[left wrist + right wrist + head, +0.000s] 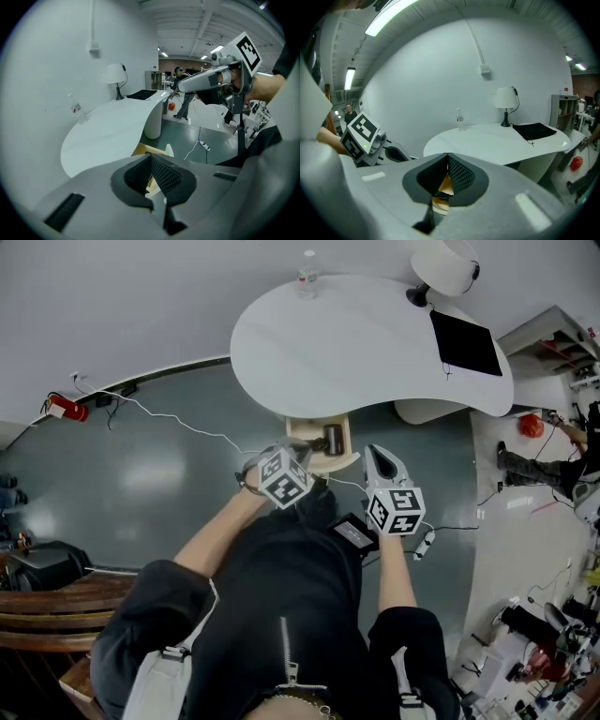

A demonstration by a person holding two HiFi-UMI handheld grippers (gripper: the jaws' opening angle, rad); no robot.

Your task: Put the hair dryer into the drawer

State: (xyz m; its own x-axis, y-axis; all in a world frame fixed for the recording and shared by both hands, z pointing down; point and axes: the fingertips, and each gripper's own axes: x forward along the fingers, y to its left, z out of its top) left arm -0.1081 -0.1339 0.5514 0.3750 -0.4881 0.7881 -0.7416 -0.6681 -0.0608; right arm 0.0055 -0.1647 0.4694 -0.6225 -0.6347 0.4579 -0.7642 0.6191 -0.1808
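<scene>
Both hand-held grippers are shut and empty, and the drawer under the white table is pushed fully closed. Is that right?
Not quite. The drawer is not closed: the head view shows it pulled out from under the white table, standing open. The rest holds: the left hand-held gripper and the right hand-held gripper are both shut with nothing between their jaws.

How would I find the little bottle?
Look at the big white curved table. At its far edge, away from the lamp and black mat, stands the bottle. It is the only small clear thing there.
</scene>
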